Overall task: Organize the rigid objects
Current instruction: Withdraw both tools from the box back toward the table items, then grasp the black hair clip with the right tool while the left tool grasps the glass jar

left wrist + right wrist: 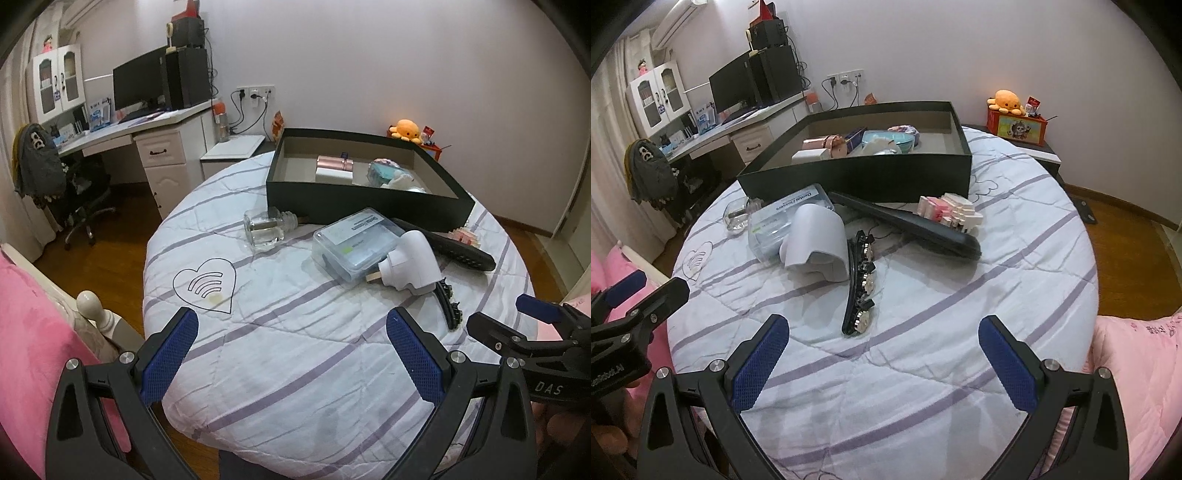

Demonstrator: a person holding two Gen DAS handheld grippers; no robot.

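Note:
A round table with a striped cloth (295,350) carries a black box (369,201) (871,173) that holds several small items. In front of the box lie a glass bottle (266,229) (738,216), a clear plastic floss case (354,242) (779,221), a white plug adapter (410,264) (818,245), a black hairbrush (450,245) (912,225), a black jewelled hair clip (448,304) (860,284) and a pink-white block toy (463,238) (949,212). My left gripper (291,354) is open and empty over the near cloth. My right gripper (882,358) is open and empty, just short of the hair clip.
A desk with monitor (140,86) and office chair (81,192) stand at the far left. A nightstand with an orange plush (1006,101) is behind the table. Pink bedding (1141,369) lies at the right, more pink fabric and a bedpost (92,306) at the left.

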